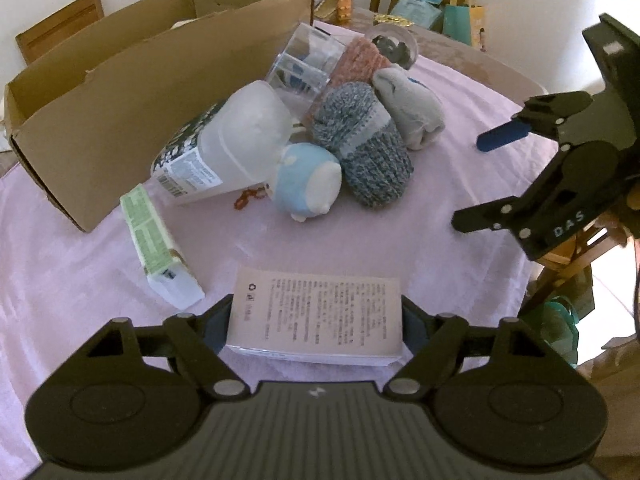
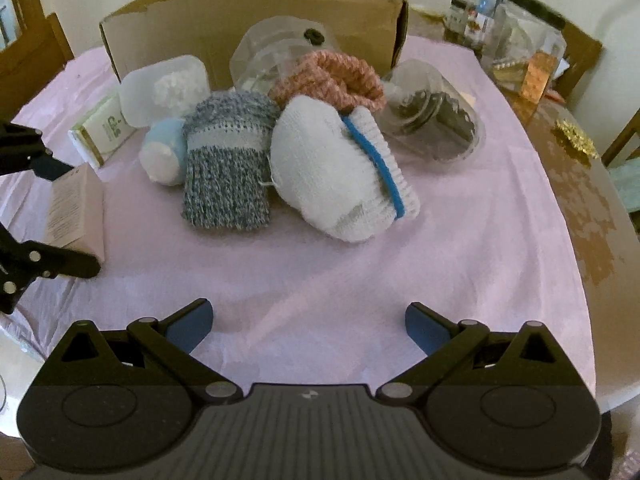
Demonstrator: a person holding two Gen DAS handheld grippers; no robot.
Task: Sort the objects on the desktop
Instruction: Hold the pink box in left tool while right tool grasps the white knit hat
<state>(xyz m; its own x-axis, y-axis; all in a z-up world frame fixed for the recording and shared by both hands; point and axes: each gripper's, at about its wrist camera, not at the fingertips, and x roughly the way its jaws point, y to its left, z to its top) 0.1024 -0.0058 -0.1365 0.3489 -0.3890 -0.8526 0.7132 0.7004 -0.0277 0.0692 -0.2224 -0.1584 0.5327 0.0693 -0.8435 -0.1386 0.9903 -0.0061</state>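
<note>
My left gripper (image 1: 316,316) is shut on a flat pink box (image 1: 316,314) with printed text, just above the pink tablecloth (image 1: 320,236); the box also shows in the right wrist view (image 2: 74,208). A pile sits mid-table: a blue-grey knit sock roll (image 2: 228,164), a white sock roll with a blue band (image 2: 340,172), a pink knit roll (image 2: 332,76), a light blue plush (image 1: 308,180), a frosted bottle (image 1: 236,144) and clear containers (image 1: 304,60). My right gripper (image 2: 308,326) is open and empty, in front of the pile; it also shows in the left wrist view (image 1: 480,180).
An open cardboard box (image 1: 120,92) lies on its side behind the pile. A green-and-white carton (image 1: 156,244) lies left of the pink box. A clear jar (image 2: 436,116) lies at the pile's right. Bags, jars and wooden chairs stand at the table's far edge.
</note>
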